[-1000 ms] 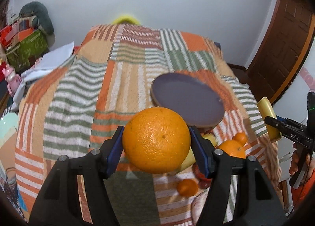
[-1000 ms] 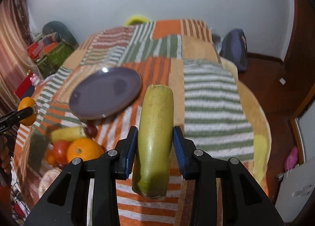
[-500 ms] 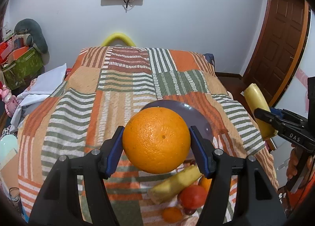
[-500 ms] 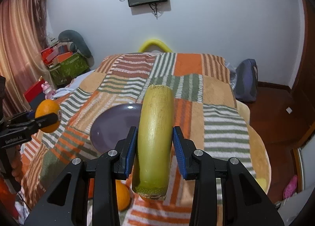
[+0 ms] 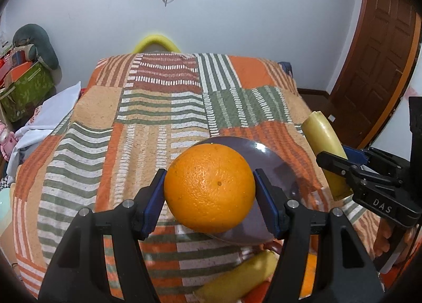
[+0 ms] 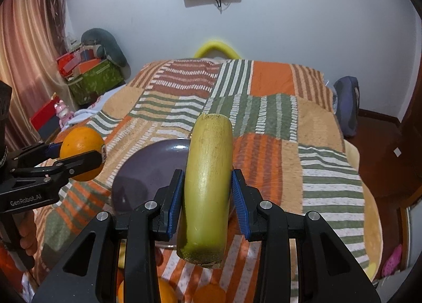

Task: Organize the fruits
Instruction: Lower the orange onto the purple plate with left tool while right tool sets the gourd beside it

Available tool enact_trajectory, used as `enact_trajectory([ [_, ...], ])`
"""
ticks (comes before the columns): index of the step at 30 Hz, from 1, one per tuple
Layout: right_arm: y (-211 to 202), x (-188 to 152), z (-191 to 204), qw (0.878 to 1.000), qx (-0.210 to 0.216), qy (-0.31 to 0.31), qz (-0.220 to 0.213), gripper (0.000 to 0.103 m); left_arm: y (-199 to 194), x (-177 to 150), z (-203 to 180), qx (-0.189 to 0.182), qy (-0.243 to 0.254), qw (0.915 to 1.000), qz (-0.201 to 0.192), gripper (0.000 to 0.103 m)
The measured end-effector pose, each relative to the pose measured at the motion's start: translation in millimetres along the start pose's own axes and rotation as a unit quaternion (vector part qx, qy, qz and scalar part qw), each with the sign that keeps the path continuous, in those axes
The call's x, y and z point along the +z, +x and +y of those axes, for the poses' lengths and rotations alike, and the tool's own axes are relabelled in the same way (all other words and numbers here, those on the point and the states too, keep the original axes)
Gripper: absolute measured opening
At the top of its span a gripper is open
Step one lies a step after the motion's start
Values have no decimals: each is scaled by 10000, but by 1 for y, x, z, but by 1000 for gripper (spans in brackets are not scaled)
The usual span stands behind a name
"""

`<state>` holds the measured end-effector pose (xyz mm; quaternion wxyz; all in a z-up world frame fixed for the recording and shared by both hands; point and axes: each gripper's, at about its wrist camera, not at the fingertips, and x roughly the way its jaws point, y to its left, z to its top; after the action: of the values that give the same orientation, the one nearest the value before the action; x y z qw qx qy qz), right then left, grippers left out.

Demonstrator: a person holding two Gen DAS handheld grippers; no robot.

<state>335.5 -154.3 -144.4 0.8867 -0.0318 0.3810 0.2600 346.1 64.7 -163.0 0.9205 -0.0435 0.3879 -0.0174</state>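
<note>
My left gripper [image 5: 209, 198] is shut on a large orange [image 5: 209, 188] and holds it in the air over the near edge of a round purple plate [image 5: 279, 171]. My right gripper [image 6: 207, 195] is shut on a yellow-green banana piece [image 6: 207, 197], held upright above the same plate [image 6: 147, 168]. Each gripper shows in the other's view: the right one with the banana [image 5: 324, 142] at the right, the left one with the orange [image 6: 80, 154] at the left. The plate has nothing on it.
The plate lies on a table under a striped patchwork cloth [image 5: 147, 107]. More fruit lies at the near edge: a banana [image 5: 237, 282] and small oranges [image 6: 208, 293]. A yellow chair back [image 5: 155, 42] stands at the far end, boxes [image 5: 23, 86] at the left.
Both grippers have risen and tilted up with their fruit still held. The plate and the loose fruit have slid lower in both views and more of the wall and screen shows.
</note>
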Motion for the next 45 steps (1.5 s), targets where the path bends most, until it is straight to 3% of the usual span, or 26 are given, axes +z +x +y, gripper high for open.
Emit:
enact_trajectory([
  [7, 32, 1, 0, 9995, -14, -46, 302, 33, 37, -4, 5, 85, -11, 9995, 296, 64],
  [20, 75, -3, -1, 9956, -61, -238, 909, 33, 81, -10, 11, -83, -184, 9965, 814, 64],
  [33, 80, -8, 5, 9939, -135, -457, 995, 33, 85, -12, 2, 132, 116, 9965, 814, 65],
  [39, 66, -7, 7, 9952, -144, -437, 869, 45, 75, -11, 8, -74, -181, 9964, 823, 70],
  [45, 39, -5, 10, 9969, -197, -423, 637, 46, 47, -8, 9, -17, -163, 9977, 652, 70],
])
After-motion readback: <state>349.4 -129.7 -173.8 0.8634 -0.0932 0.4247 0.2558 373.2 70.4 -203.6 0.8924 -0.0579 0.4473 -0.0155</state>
